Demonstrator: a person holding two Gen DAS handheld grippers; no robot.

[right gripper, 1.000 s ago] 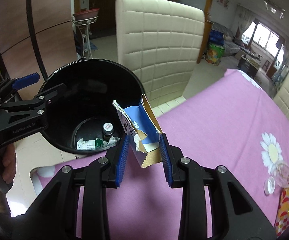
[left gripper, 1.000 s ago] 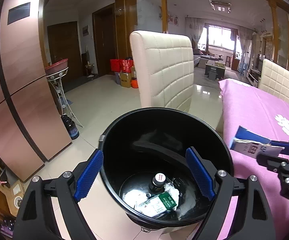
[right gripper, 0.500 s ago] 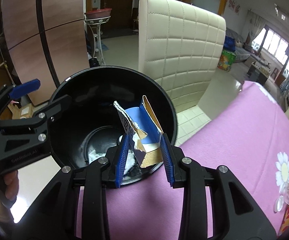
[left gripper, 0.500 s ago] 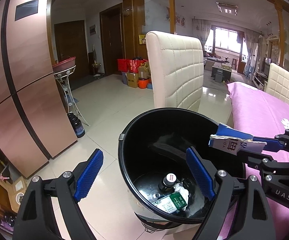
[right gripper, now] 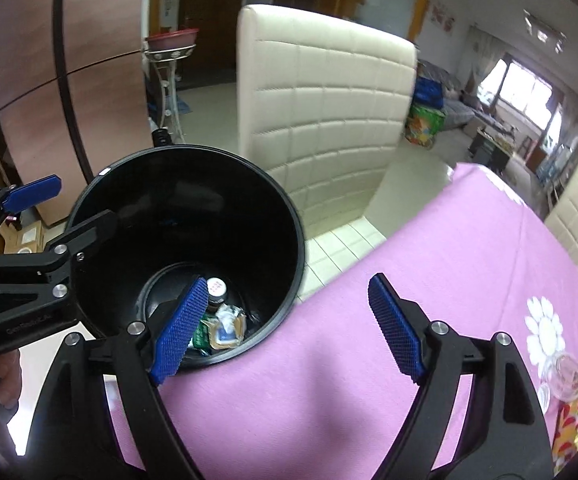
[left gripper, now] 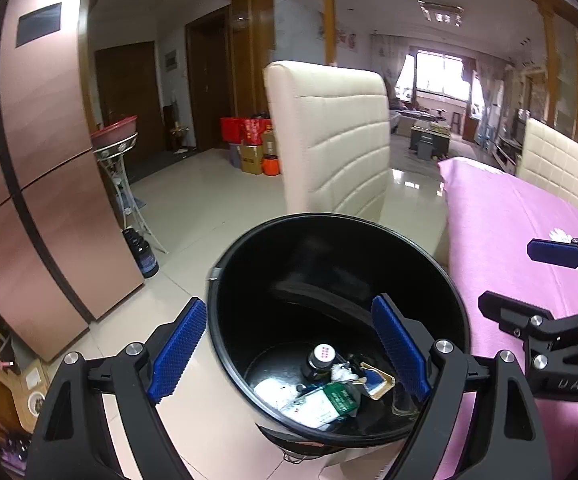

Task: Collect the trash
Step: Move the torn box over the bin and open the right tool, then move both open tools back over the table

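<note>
A black trash bin [left gripper: 329,219] [right gripper: 209,208] stands by the edge of the purple-clothed table [right gripper: 429,280]. A torn blue carton [left gripper: 373,378] [right gripper: 225,332] lies in its bottom beside a small dark bottle with a white cap [left gripper: 323,356] [right gripper: 216,290] and a green-and-white carton [left gripper: 325,400]. My right gripper [right gripper: 285,284] [left gripper: 509,276] hovers over the bin's table-side rim; its jaws are opening with nothing between them. My left gripper [left gripper: 289,302] [right gripper: 83,200] is open and straddles the bin's near wall, one finger inside and one outside.
A cream padded chair [left gripper: 337,140] stands just behind the bin. On the table at the far right are a small glass jar [right gripper: 565,372], its lid [right gripper: 543,396] and a colourful wrapper [right gripper: 567,424]. A person's hand [right gripper: 5,376] holds the left gripper. More chairs line the table's far side.
The right gripper carried the torn blue carton over the bin and opened; the carton now lies in the bin's bottom. The left gripper stayed open at the bin.
</note>
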